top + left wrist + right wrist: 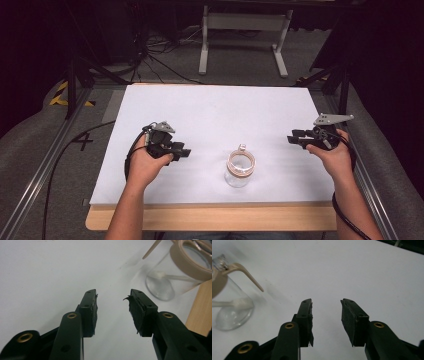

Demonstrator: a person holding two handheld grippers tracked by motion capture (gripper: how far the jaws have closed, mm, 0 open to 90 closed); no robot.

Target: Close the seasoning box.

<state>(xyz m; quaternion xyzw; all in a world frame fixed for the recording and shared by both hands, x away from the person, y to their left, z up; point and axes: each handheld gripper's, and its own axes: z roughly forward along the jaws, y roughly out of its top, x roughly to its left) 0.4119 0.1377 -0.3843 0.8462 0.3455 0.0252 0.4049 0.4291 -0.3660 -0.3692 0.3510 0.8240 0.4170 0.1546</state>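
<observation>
A clear glass jar point(239, 170) with a tan rim stands upright on the white tabletop point(215, 115), near the front edge and between the two hands, touched by neither. From the high view its contents are too small to make out, and a small pale piece juts up at its far rim.

The left gripper view brings the jar point(175, 272) in close at the upper right, cut off by the frame's edge; a white cotton-tipped stick point(172, 277) lies slanted inside it, and a tan handle-like strip point(151, 250) arcs away from the rim. The right gripper view has the jar point(229, 307) at its left edge, also cropped, with the same strip point(249, 275) curving down and the stick's white tip point(239, 302) blurred through the glass.

The left gripper point(183, 153) sits just left of the jar, its fingers point(90, 312) parted with bare tabletop between them, holding nothing. The right gripper point(292, 138) hovers well to the right, near the tabletop's right edge, its fingers point(354, 320) spread wide and empty. Both pads look frayed at the edges.
</observation>
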